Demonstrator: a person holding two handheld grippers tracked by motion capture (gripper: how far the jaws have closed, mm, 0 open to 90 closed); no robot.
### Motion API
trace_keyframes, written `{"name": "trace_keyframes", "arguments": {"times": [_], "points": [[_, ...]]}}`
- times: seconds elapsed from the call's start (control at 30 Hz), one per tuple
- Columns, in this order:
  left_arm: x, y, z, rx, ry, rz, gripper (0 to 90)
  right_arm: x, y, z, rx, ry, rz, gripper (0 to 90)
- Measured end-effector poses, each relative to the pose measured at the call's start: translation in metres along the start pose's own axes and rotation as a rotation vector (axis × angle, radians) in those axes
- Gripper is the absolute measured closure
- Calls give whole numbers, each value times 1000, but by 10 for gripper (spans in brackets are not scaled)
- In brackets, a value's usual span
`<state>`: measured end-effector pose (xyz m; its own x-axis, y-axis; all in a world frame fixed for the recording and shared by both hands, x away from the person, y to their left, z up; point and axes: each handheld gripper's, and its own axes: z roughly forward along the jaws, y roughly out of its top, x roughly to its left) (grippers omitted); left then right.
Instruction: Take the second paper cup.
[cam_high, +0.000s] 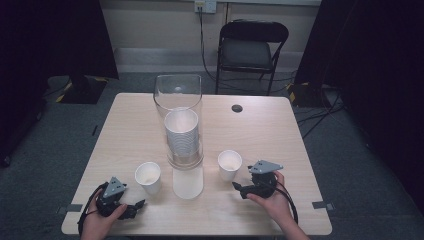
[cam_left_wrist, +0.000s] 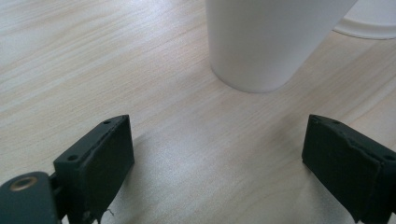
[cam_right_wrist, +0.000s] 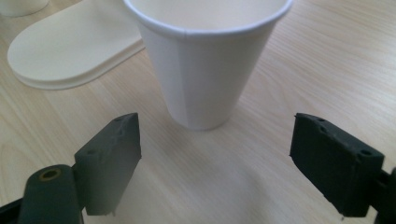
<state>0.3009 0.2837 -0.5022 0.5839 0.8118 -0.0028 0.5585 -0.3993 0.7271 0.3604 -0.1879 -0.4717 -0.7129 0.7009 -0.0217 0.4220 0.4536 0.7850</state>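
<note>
Two white paper cups stand upright on the wooden table (cam_high: 260, 130), one at front left (cam_high: 148, 177) and one at front right (cam_high: 229, 164). My left gripper (cam_high: 139, 204) rests near the front edge, just short of the left cup (cam_left_wrist: 266, 42), open with nothing between its jaws (cam_left_wrist: 217, 158). My right gripper (cam_high: 237, 187) sits just in front of the right cup (cam_right_wrist: 208, 60), open; the cup stands beyond the pads (cam_right_wrist: 116, 154), apart from them.
A tall clear holder (cam_high: 179, 117) with a stack of white cups (cam_high: 182, 135) stands mid-table on a flat white base (cam_high: 188, 182) (cam_right_wrist: 70, 51). A dark round grommet (cam_high: 237, 108) sits at the far side. A black folding chair (cam_high: 252, 47) stands behind the table.
</note>
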Motion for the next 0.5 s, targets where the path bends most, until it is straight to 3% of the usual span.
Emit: {"name": "trace_keyframes", "arguments": {"times": [0.5], "points": [[0, 0, 0, -3, -1, -1, 83, -17, -29, -25, 13, 3, 17, 161]]}}
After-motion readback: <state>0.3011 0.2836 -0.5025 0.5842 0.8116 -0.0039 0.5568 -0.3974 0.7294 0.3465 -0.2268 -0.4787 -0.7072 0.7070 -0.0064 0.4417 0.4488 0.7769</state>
